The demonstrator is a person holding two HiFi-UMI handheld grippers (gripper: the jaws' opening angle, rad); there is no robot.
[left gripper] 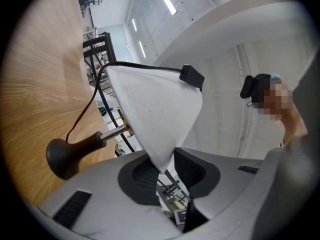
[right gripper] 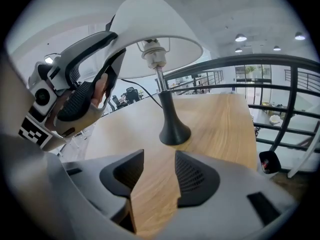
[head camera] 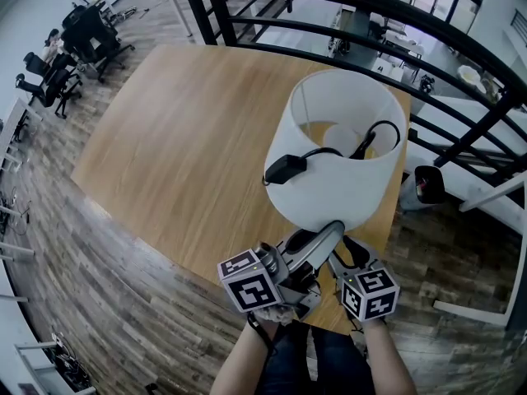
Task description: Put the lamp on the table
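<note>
Already the lamp stands upright on the table in the head view, near the right edge. Its cord is looped over the top rim of the shade, likely to keep it from dangling. The left gripper reaches up to the shade's lower rim, the handiest edge for carrying a light lamp. The right gripper sits just beside it, low and clear of the shade.

In the left gripper view the shade's rim dips between the jaws, but they stand a little apart, with a gap showing beside the fabric. I judge the hold loose, a pinch not being needed since the base rests flat on the wood.

In the right gripper view the jaws gape on nothing. Only bare tabletop shows between them, with the base standing beyond. This gripper seems kept back as a spare, ready to steady the stem should the lamp tip.
</note>
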